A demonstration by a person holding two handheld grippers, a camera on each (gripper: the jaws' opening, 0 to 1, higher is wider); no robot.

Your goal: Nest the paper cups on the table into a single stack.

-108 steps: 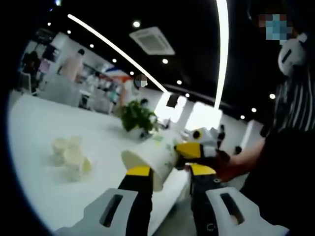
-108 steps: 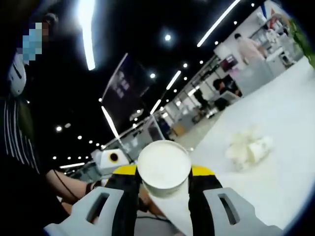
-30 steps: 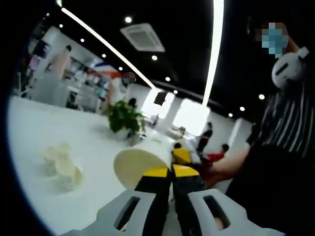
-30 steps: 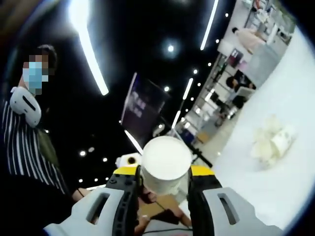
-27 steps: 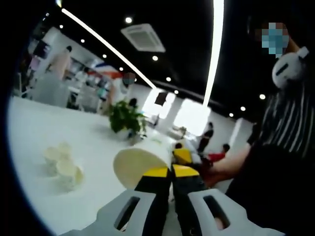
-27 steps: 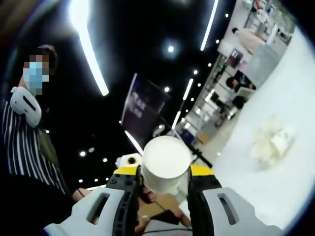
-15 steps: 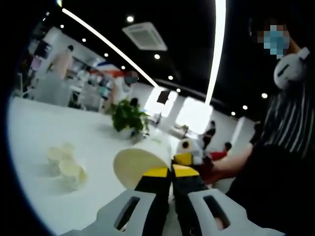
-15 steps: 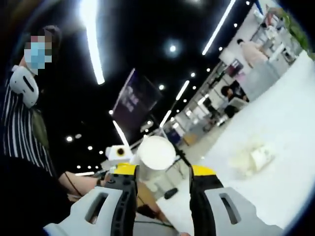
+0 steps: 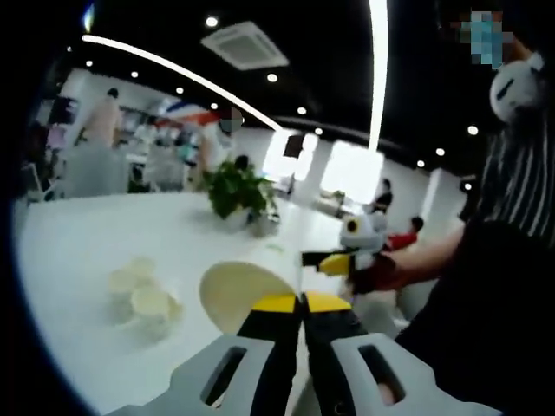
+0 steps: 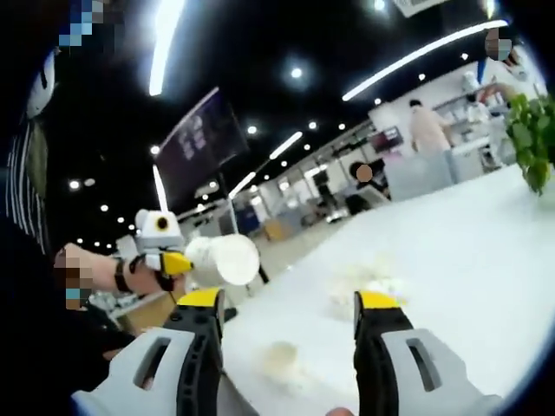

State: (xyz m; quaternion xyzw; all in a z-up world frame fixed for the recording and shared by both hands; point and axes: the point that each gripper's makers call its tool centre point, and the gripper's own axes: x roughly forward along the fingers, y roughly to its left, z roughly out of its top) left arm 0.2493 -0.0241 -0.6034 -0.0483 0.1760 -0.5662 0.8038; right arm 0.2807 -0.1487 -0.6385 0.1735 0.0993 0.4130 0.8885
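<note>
White paper cup (image 9: 241, 295) held in the air above the table edge, open mouth turned toward the left gripper view. Pinched at its rim by the yellow-tipped left gripper (image 9: 301, 302), jaws clenched on the wall; same cup (image 10: 224, 259) seen sideways in the right gripper view. Yellow-tipped right gripper (image 10: 288, 300) released, jaws spread wide with nothing between. Small cluster of loose white paper cups (image 9: 143, 293) on the broad white table (image 9: 78, 251), apparently three or four, blurred. Green potted plant (image 9: 240, 190) at the far side.
</note>
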